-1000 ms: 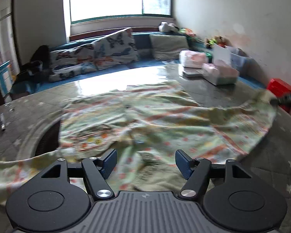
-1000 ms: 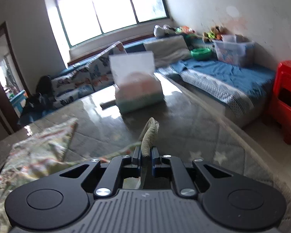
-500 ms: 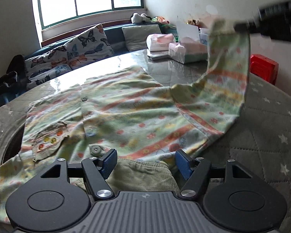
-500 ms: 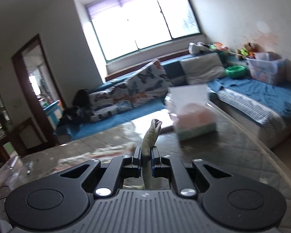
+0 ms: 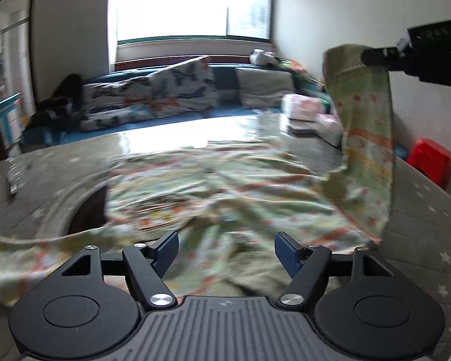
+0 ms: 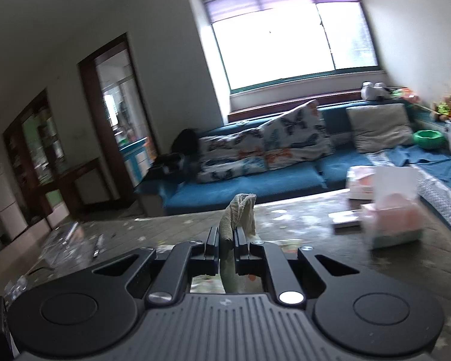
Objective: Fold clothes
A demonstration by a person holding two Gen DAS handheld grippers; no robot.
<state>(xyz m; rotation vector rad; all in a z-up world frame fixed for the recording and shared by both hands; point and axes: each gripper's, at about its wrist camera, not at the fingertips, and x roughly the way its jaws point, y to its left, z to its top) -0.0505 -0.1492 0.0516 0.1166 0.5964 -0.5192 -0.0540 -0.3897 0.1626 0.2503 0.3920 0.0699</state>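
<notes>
While pinched at its ribbed cuff, sleeve raised for folding.
Right gripper (image 6: 226, 242): jaws clamped on cuff of pale green, orange-patterned cotton shirt (image 5: 225, 192); thin bite may slip. Left gripper (image 5: 226, 251): jaws wide, just opened further, empty; shirt spread beneath and ahead on grey quilted table (image 5: 421, 240).

Right gripper (image 6: 226, 239) clamped on a cloth (image 6: 240, 213) edge, above the table (image 6: 300, 225); tissue box (image 6: 394, 219) at right.
</notes>
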